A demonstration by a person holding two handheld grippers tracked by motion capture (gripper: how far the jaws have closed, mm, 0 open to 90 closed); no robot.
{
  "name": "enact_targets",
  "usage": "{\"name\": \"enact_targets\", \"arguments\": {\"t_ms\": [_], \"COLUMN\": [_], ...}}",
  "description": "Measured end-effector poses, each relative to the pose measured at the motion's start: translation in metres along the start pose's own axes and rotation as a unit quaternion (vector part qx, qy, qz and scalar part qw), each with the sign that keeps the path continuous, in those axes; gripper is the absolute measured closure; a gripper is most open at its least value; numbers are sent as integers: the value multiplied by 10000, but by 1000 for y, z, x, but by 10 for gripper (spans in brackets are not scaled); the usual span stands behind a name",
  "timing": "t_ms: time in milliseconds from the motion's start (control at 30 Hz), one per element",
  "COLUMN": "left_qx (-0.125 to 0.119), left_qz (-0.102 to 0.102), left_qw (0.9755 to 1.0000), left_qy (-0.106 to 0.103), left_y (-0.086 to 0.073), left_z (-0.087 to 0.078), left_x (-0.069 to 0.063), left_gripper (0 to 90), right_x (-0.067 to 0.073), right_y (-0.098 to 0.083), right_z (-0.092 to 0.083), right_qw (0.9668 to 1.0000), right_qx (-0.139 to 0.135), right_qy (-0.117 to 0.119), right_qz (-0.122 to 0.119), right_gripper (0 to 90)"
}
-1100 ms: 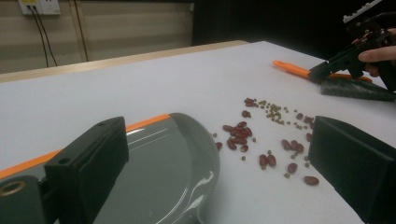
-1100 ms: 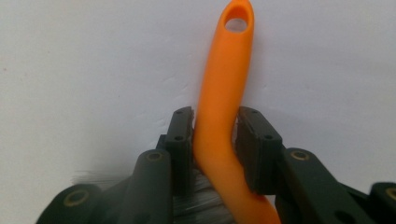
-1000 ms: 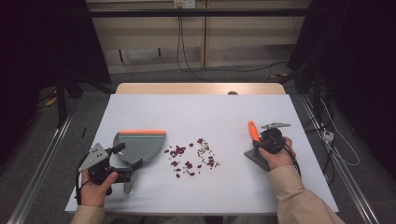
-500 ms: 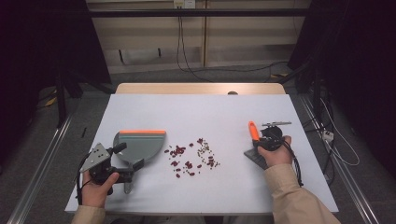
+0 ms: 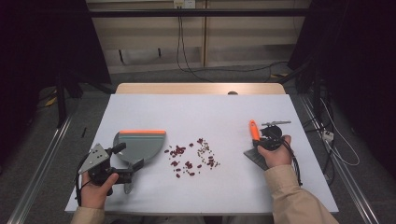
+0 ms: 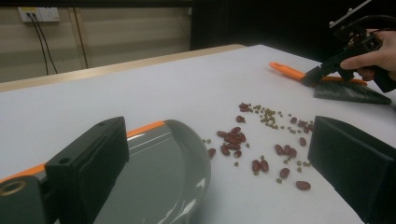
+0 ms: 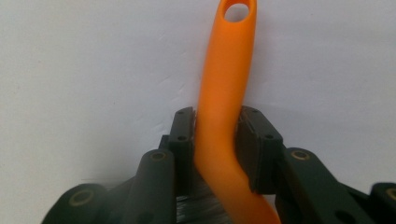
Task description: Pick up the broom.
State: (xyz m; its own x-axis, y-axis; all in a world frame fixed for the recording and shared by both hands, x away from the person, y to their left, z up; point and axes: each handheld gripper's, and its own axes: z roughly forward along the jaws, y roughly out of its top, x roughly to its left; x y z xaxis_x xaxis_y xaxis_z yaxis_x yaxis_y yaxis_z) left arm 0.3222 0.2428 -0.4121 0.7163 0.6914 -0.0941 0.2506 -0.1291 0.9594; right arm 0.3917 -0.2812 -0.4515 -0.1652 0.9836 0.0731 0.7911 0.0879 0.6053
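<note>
A grey dustpan (image 5: 140, 145) with an orange front lip lies on the white table (image 5: 201, 112), left of a scatter of red beans and small green seeds (image 5: 191, 156). My left gripper (image 5: 130, 156) is at the dustpan's near side. Its jaws stand wide open, one on each side of the pan's rounded grey back (image 6: 163, 172), without touching it. My right gripper (image 7: 218, 123) is shut on the orange handle (image 7: 224, 70) of a hand brush (image 5: 253, 130). Its pads press both sides of the handle. The brush's dark bristles (image 6: 350, 92) rest on the table.
The beans and seeds (image 6: 261, 140) lie spread between the dustpan and the brush. Cables trail from both grippers. The table's wooden far edge (image 5: 201, 88) runs along the back, and metal rails flank it on the floor.
</note>
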Motion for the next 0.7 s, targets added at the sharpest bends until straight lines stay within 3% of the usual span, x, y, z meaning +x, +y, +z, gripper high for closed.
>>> {"name": "enact_targets", "arguments": {"t_ms": [100, 200, 300, 533, 700], "left_qx": [-96, -68, -70, -85, -75], "left_qz": [-211, -137, -197, -151, -84], "left_qw": [9997, 9999, 9998, 9998, 9998], "left_qy": [-35, -13, -21, -50, -155], "left_y": [3, 4, 4, 10, 17], "left_z": [-3, -4, -4, 1, 9], "left_x": [1, 0, 1, -4, -9], "left_gripper": [50, 48, 48, 48, 48], "right_x": [3, 3, 5, 2, 0], "right_y": [3, 4, 4, 6, 7], "right_z": [-1, -1, -3, -19, -36], "right_qw": [9999, 9999, 9998, 9986, 9940], "right_qx": [99, 119, 95, -332, -826], "right_qy": [-97, -90, -122, 401, 707], "right_qz": [-79, -41, -113, -51, 79], "right_gripper": [693, 696, 698, 707, 713]}}
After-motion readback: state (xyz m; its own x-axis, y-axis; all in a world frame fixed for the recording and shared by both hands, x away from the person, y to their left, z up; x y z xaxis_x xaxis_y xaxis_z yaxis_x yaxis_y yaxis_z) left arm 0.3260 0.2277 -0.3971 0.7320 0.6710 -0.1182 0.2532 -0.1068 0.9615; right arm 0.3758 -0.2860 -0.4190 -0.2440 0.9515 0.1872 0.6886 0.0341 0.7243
